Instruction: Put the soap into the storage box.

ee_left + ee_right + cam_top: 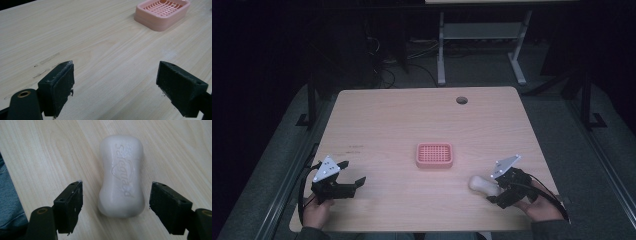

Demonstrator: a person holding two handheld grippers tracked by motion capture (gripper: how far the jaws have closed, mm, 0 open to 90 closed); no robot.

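- High view: your right gripper (490, 191) sat at the white soap bar (482, 184) near the table's (402, 115) right front edge; the pink soap dish (434, 155) lay mid-table.
- Left gripper view: your left gripper (115, 82) gaped over bare wood.
- Right gripper view: jaws stood wide beside the soap, not touching it.

Dim room, grey floor (492, 75), white-legged desk frame (441, 50) behind.

The left claw (351, 172) is held low in the person's left hand (316, 212), its jaws wide apart with nothing between them. The right claw (490, 191) is held in the right hand (542, 207), angled down, with its jaws spread wide too.
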